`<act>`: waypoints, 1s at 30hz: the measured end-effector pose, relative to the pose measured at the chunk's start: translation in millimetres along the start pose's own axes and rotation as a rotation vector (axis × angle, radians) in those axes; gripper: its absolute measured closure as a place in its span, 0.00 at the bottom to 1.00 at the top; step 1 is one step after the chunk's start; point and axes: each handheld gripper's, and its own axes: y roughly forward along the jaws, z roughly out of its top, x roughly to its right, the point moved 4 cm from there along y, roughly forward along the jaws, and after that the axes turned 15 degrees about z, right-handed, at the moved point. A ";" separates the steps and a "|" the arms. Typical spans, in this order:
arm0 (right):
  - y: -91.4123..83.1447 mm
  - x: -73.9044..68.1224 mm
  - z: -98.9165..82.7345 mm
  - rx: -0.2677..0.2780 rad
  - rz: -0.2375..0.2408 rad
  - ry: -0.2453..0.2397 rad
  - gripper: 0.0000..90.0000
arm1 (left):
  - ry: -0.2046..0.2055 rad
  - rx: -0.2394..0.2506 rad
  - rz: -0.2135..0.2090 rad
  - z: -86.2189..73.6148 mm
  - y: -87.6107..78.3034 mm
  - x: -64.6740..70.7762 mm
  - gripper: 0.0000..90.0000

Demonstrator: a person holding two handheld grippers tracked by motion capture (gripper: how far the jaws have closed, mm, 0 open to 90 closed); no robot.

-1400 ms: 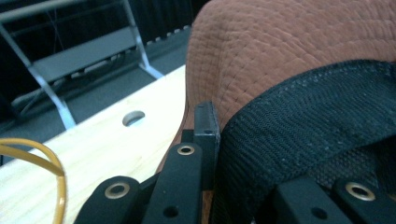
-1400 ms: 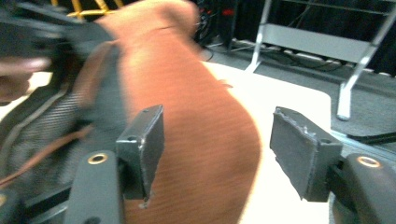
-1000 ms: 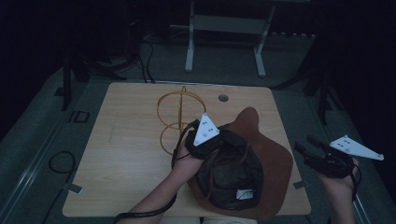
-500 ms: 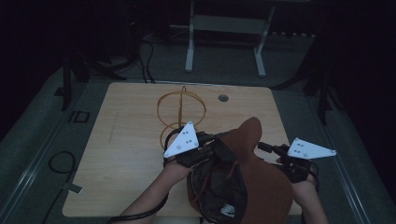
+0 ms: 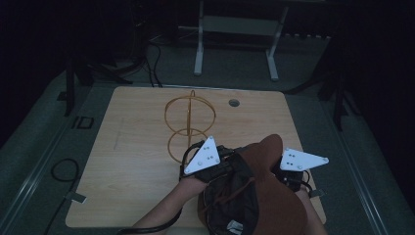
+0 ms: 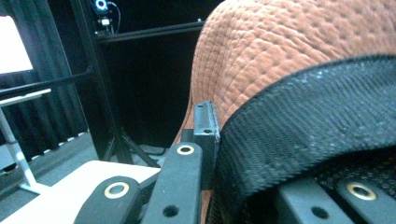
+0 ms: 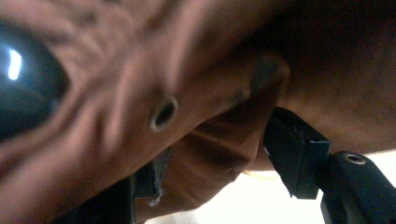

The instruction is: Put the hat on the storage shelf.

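Our left gripper (image 5: 230,164) is clamped tight on the hat (image 5: 266,196), its jaws pinching the black woven band (image 6: 299,135) along the inner edge of the crown. The right gripper (image 5: 279,171) has come in from the side; its jaws have just been opening and now stand partly apart with a fold of the brown brim (image 7: 210,154) between them, and we cannot tell whether the pads press it yet.

The hat hangs upside down over the near right part of the desk (image 5: 142,147), just in front of the gold wire stand (image 5: 190,125).

We judge it light and soft: the suede-like brim creases and droops, so it will sag from any single hold. The sweatband and the brim edge give the firmest purchase, one on each side.

The dim light blurs the high view, both gripper tips are buried in fabric, and the hat's near edge is cut off at the bottom.
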 end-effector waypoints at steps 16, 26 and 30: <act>-6.6 -0.5 2.1 0.016 0.034 -0.005 0.97 | 0.006 -0.006 -0.013 8.1 -1.6 6.0 0.84; -20.4 0.9 11.3 0.048 0.016 -0.006 0.97 | -0.008 -0.031 0.037 13.7 -14.4 -5.4 0.52; -26.2 4.9 17.0 0.075 -0.016 -0.003 0.97 | -0.033 -0.036 0.070 11.7 -23.3 -13.2 0.48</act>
